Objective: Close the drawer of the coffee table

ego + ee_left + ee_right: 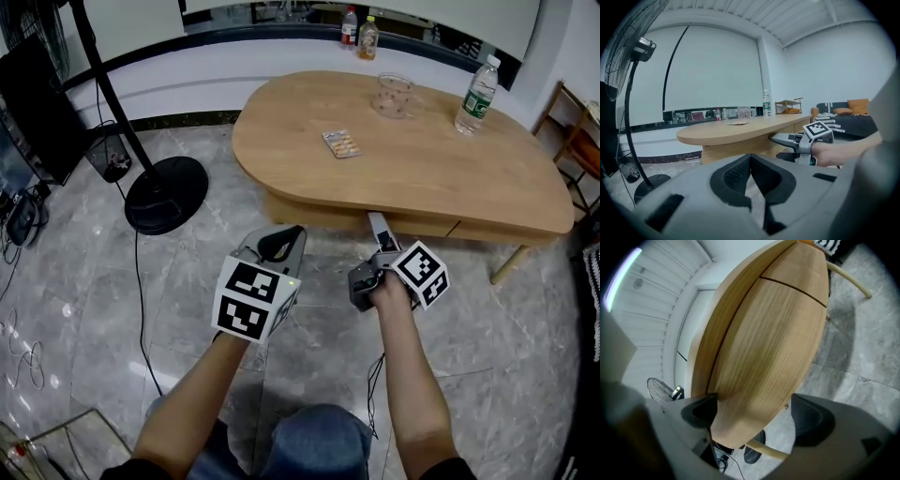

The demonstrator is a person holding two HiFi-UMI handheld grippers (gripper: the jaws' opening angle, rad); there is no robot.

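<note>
At far left of the head view a fan stand [167,194] rests its round black base on the grey marble floor [84,309], clear of the table.

Left gripper [280,242]: held low over the floor in front of the table, well apart from it. Its own view shows the two black pads brought together, with nothing between them. It touches no object.

Right gripper [375,223]: extended forward, its tip at the table's front edge, below the top. The right hand [389,292] grasps its body behind the marker cube. Its own view shows the jaws standing wide apart, with the wooden drawer front [768,343] filling the space ahead of and between them; the jaws clamp nothing. Whether the tips actually press the wood cannot be confirmed.

Coffee table [412,178]: light wood, rounded outline. The drawer sits in the front apron under the top. A dark seam marks the end of its front panel, and that panel appears level with the neighbouring apron, not standing out from it.

On the tabletop: a blister pack [340,142] near the middle, a clear glass mug [395,94] behind it, and a water bottle [478,94] upright toward the right end.
</note>
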